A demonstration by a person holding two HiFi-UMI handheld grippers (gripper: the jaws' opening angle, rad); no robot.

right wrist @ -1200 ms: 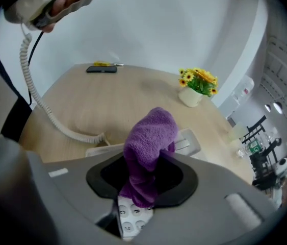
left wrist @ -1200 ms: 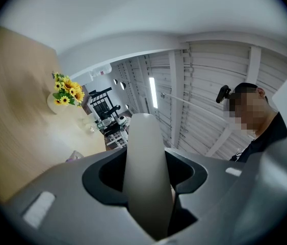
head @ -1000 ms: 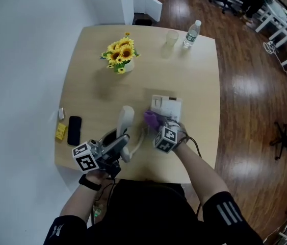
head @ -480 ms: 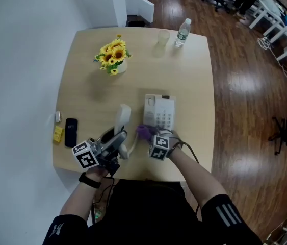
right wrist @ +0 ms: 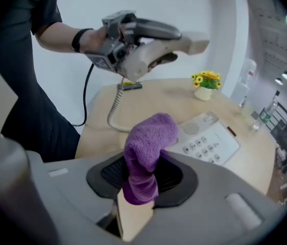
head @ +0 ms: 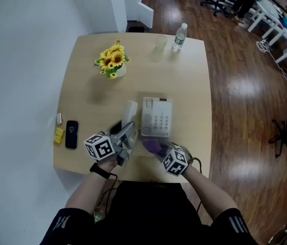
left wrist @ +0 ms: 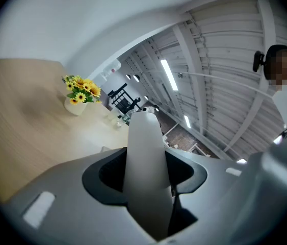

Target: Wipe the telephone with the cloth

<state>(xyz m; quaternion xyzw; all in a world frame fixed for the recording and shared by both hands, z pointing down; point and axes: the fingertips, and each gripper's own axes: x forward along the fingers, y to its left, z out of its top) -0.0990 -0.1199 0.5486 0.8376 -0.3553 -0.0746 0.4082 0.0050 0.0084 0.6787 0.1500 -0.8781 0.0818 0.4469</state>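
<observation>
Left tool (head: 126,137) is clamped on the handset (head: 129,110), holding it in the air left of the phone base (head: 157,117) on the tabletop (head: 186,80). Right tool (head: 159,151) pinches a purple cloth (head: 151,146) just beside the base's near edge.

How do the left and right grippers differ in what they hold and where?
The left gripper is shut on the white telephone handset, held above the wooden table; the right gripper is shut on the bunched purple cloth, low by the white keypad telephone base. The handset is rigid, the cloth soft. Both are loaded.
</observation>
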